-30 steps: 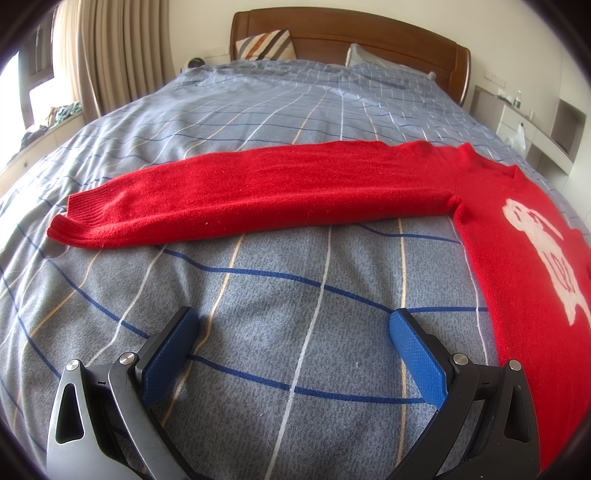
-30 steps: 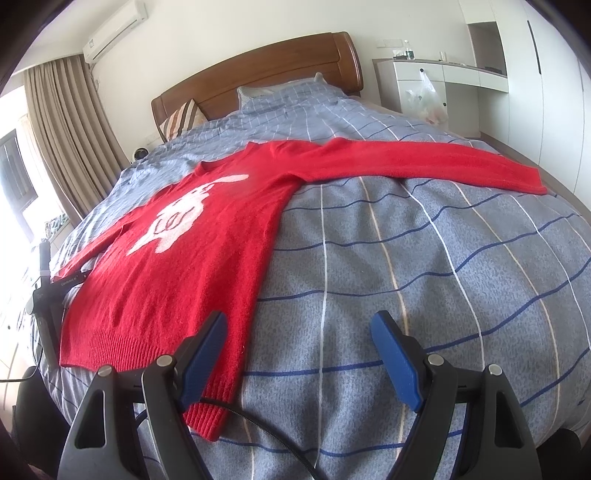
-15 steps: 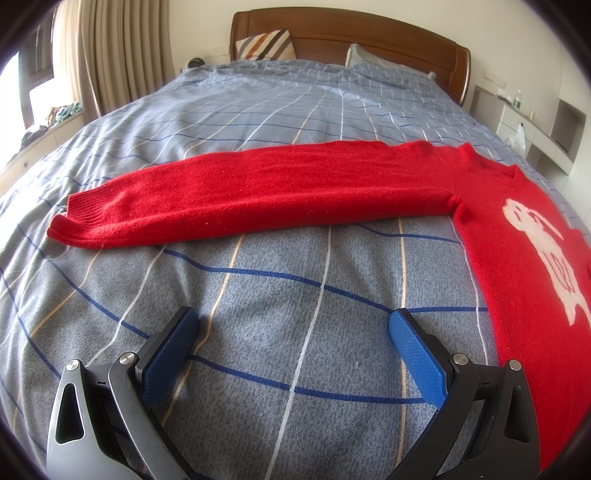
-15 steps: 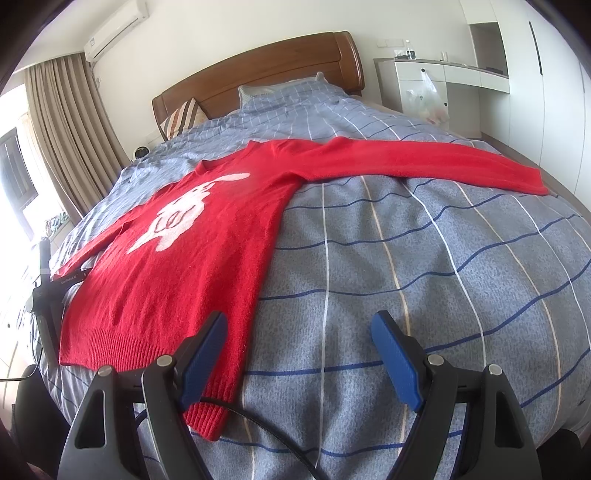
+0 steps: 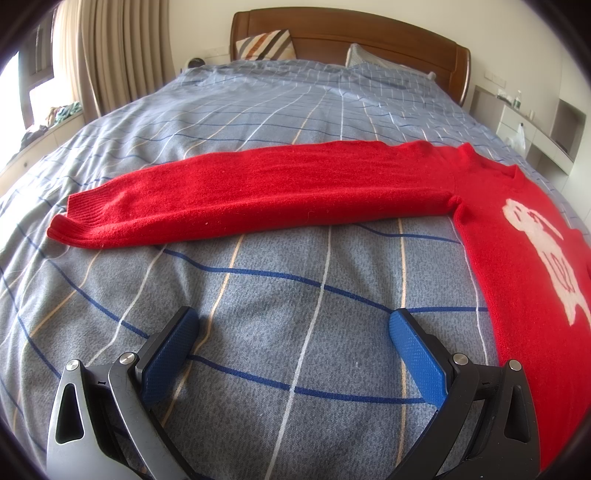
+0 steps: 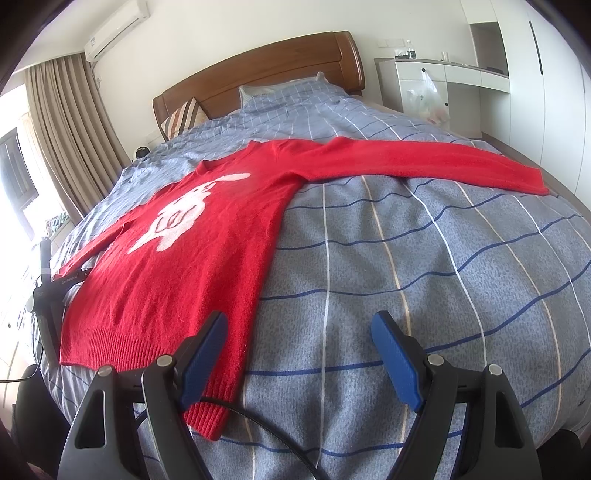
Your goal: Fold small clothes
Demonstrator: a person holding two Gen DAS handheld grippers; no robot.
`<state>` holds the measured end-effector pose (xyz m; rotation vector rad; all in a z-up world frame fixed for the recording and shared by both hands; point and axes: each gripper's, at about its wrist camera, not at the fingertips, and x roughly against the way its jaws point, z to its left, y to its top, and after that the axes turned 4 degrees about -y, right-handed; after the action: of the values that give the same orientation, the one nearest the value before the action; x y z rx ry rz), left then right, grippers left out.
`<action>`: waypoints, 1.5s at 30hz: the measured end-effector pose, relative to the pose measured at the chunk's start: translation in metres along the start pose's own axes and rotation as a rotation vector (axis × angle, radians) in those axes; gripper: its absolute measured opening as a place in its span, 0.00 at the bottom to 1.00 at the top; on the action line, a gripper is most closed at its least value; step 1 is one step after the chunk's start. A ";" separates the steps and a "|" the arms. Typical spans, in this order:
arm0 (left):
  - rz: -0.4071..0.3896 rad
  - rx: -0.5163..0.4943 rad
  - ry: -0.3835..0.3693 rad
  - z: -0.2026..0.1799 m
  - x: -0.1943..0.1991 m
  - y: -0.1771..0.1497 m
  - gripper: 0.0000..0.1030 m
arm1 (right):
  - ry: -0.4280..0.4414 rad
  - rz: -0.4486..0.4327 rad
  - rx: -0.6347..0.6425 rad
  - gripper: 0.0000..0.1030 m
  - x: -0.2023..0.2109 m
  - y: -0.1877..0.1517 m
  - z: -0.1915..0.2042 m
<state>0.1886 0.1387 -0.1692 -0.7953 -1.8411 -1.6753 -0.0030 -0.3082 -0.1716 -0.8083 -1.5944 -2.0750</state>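
I'm holding both grippers wide, nothing gripped — left gripper point(image 5: 293, 325) hovering over bedspread point(image 5: 258, 295), sweater point(image 5: 258, 192) lying beyond; right gripper point(image 6: 299, 328) nearing sweater hem.

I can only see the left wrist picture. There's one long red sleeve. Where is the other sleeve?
Observer: The sweater has its other sleeve stretched out flat toward the far side of the bed, seen from the right wrist camera.
Child: Is the bottom of the sweater folded yet?
Observer: No. The ribbed hem lies flat near the bed's edge, unfolded.
Child: Is the other gripper holding it?
Observer: No. The right gripper is open, with one finger over the hem corner and nothing pinched.
Child: What's on the wall up high?
Observer: An air conditioner, above the curtain.
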 end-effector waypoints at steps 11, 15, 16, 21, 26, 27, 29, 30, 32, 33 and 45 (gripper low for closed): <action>0.000 0.000 0.000 0.000 0.000 0.000 1.00 | -0.001 -0.001 0.001 0.77 0.000 0.000 0.000; 0.000 0.000 0.000 0.000 0.000 0.000 1.00 | -0.001 -0.001 0.000 0.77 0.000 0.000 0.000; 0.000 0.000 0.000 0.000 0.000 0.000 1.00 | -0.001 -0.001 0.001 0.77 0.000 0.000 0.000; 0.000 0.000 0.000 0.000 0.000 0.000 1.00 | -0.001 -0.002 0.001 0.77 0.000 0.000 0.000; 0.000 0.000 0.000 0.000 0.000 0.000 1.00 | -0.001 -0.002 0.000 0.77 0.000 0.000 0.000; 0.000 0.000 0.000 0.000 0.000 0.000 1.00 | -0.001 -0.003 0.000 0.77 0.000 0.001 0.001; 0.000 0.000 0.000 0.000 0.000 0.000 1.00 | 0.000 -0.004 0.001 0.77 0.001 0.001 0.000; 0.000 0.000 0.000 0.000 0.000 0.000 1.00 | 0.000 -0.003 0.000 0.77 0.001 0.001 0.000; 0.000 0.000 0.000 0.000 0.000 0.000 1.00 | 0.000 -0.002 -0.001 0.77 0.001 0.001 0.000; 0.000 0.000 0.000 0.000 0.000 0.000 1.00 | 0.000 -0.002 -0.001 0.77 0.001 0.001 0.000; 0.000 0.000 0.001 0.000 0.000 0.000 1.00 | -0.002 -0.005 0.002 0.77 0.002 0.003 0.001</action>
<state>0.1885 0.1384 -0.1693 -0.7946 -1.8407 -1.6758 -0.0023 -0.3075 -0.1681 -0.8064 -1.6007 -2.0771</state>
